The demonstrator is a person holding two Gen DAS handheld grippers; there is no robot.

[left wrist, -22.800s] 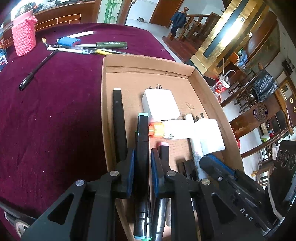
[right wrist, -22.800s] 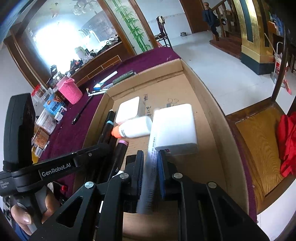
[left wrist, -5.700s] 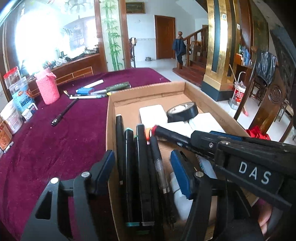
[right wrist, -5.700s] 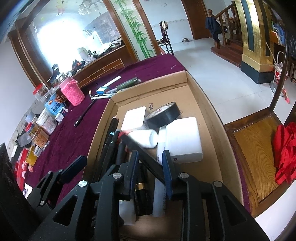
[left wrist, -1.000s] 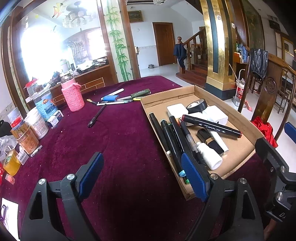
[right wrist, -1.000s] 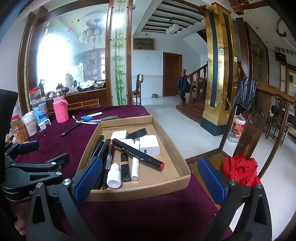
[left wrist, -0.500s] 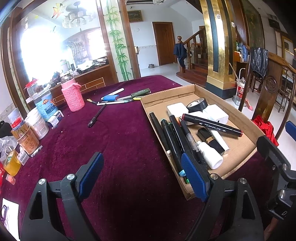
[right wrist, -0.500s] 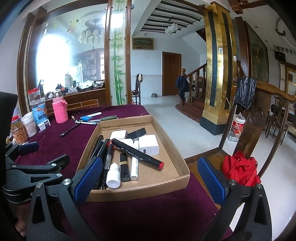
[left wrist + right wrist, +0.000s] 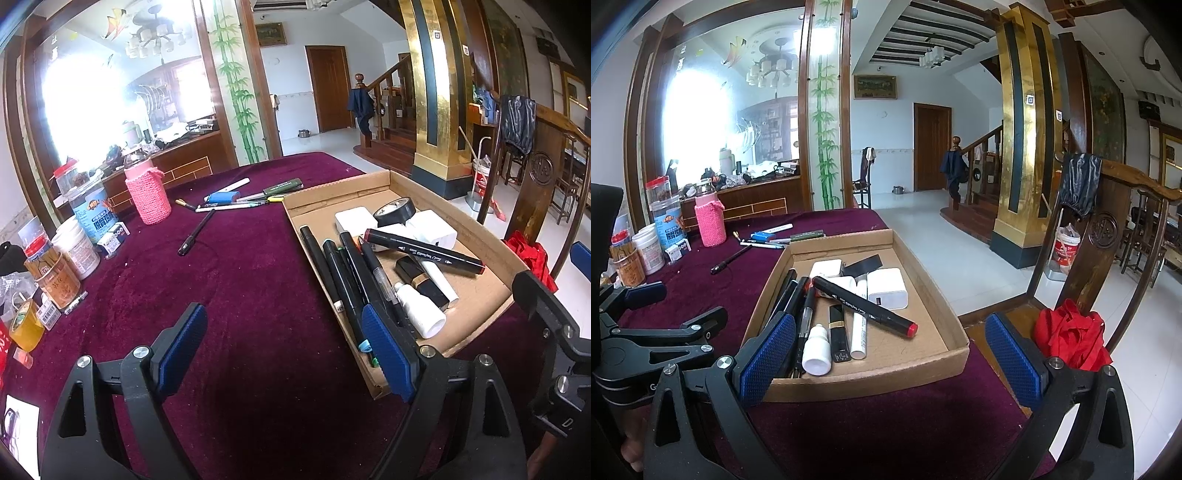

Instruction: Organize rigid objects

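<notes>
Left wrist view: your left claw [image 9: 280, 350] is spread wide and holds nothing, low in the frame above the maroon worktop [image 9: 240, 288]; your right claw [image 9: 890, 354] is just as wide and bare, low centre of its own view
Done: the cardboard tray [image 9: 491, 295], right of centre, already holds a row of black pens [image 9: 332, 266] along its left wall, a red-tipped marker [image 9: 424, 251] lying slantwise over the rest, a white dropper bottle [image 9: 419, 308], a black-and-gold tube [image 9: 421, 280], two white blocks and a roll of black tape [image 9: 394, 211]
Left: a lone black pen [image 9: 195, 232] lies on the cloth, centre left; a cluster of pens and a blue item [image 9: 221, 197] sits upper centre, just beyond the tray's far corner; you look most of the way through
In the way: a pink knitted bottle cover [image 9: 147, 195] and jars [image 9: 74, 251] crowd the left edge, well apart from the loose pens; your reach to them looks open
</notes>
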